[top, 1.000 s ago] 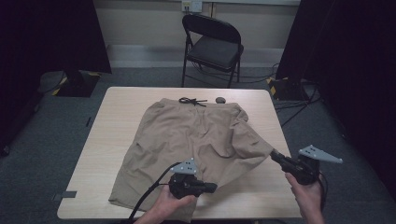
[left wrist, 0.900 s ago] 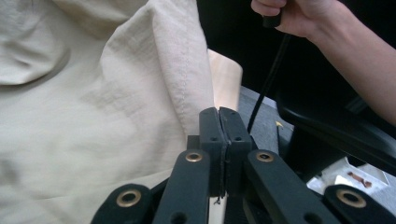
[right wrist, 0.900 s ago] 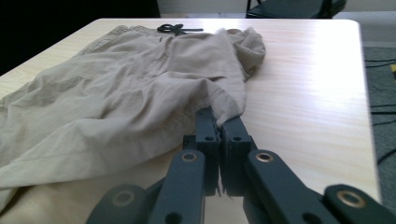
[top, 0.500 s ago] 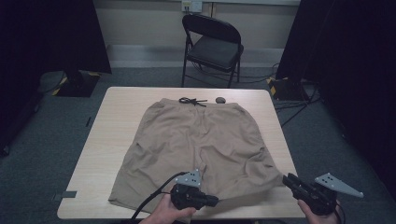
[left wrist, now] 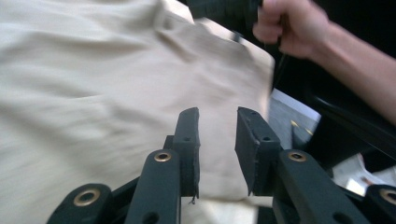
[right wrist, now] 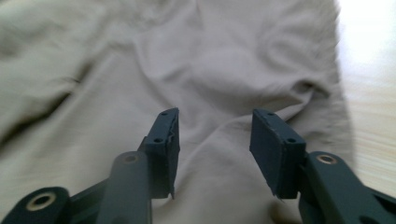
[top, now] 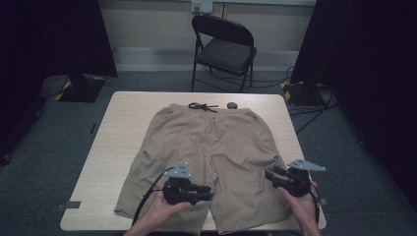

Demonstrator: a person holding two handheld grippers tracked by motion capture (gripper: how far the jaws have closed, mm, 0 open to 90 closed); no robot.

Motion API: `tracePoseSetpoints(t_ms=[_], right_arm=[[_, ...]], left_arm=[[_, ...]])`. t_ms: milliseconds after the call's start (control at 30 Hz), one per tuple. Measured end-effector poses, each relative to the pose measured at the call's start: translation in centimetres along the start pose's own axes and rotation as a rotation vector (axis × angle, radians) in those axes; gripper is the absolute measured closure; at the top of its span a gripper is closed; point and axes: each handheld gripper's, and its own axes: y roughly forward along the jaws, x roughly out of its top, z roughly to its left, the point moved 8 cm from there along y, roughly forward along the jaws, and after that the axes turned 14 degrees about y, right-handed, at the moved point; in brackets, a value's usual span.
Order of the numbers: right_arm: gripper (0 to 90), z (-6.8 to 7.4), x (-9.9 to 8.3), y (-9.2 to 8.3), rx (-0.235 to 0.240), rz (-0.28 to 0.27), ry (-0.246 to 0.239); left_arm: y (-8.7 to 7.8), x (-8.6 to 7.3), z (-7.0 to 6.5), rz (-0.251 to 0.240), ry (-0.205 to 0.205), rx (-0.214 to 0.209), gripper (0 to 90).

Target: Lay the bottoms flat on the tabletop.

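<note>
now both grippers have just been opening, nothing between their jaws. left gripper (top: 209, 192) and right gripper (top: 270, 174) hover released over the flat khaki cloth shorts (top: 216, 147) on the pale wooden table (top: 118, 128).

Each black claw (top: 211, 192) (top: 270, 175) carries brass-ringed pivots, a grey three-cornered plate and a trailing cable.

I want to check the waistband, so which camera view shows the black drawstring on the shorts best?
The high view: the drawstring lies at the waistband of the shorts on the far side of the table. The left and right gripper views show tan fabric near the hems, not the waistband.
</note>
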Motion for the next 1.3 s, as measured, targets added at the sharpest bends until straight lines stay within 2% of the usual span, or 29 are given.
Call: tracePoseSetpoints(t_ms=[67,133,267,400,500,633,800,867,967,1133,1200,1300], right_arm=[[48.5,-0.5,-0.3,1.3,-0.031,0.023,-0.005],[46.9,-0.7,-0.7,1.8,-0.052,0.048,-0.023],[45.0,-1.3,-1.4,2.1,-0.074,0.072,-0.024],[43.9,-1.9,-2.4,2.0,-0.093,0.096,-0.024],[43.9,-2.0,-2.7,1.6,-0.096,0.094,-0.033],[43.7,-1.9,-3.1,1.2,-0.097,0.088,-0.033],[44.0,-1.6,-3.9,0.4,-0.079,0.094,-0.027],[44.0,-1.5,-4.2,0.1,-0.083,0.095,-0.042],[44.0,-1.5,-4.4,-0.1,-0.085,0.091,-0.036],[43.0,-1.3,-4.6,-0.5,-0.077,0.103,-0.026],[41.8,-1.1,-4.4,-0.7,-0.069,0.089,-0.020],[39.0,-0.9,-3.0,-1.3,-0.066,0.034,0.005]], left_arm=[[-1.3,-0.6,1.5,-0.005,-0.022,0.039,68.7],[-2.5,-1.3,2.8,-0.001,-0.040,0.077,68.3],[-4.8,-2.5,4.9,0.007,-0.072,0.138,66.5],[-6.5,-3.6,6.3,0.007,-0.108,0.189,65.9],[-7.4,-4.4,6.8,0.041,-0.098,0.219,64.8],[-8.5,-5.1,7.3,0.038,-0.115,0.244,63.1],[-9.4,-7.1,7.8,0.084,-0.140,0.270,61.9],[-9.7,-7.4,7.9,0.086,-0.141,0.279,60.5],[-10.0,-7.8,8.0,0.085,-0.156,0.292,59.2],[-10.8,-8.1,8.1,0.108,-0.153,0.319,54.4],[-11.2,-8.1,8.2,0.110,-0.163,0.334,49.5],[-12.0,-8.3,8.7,0.111,-0.174,0.360,43.9]])
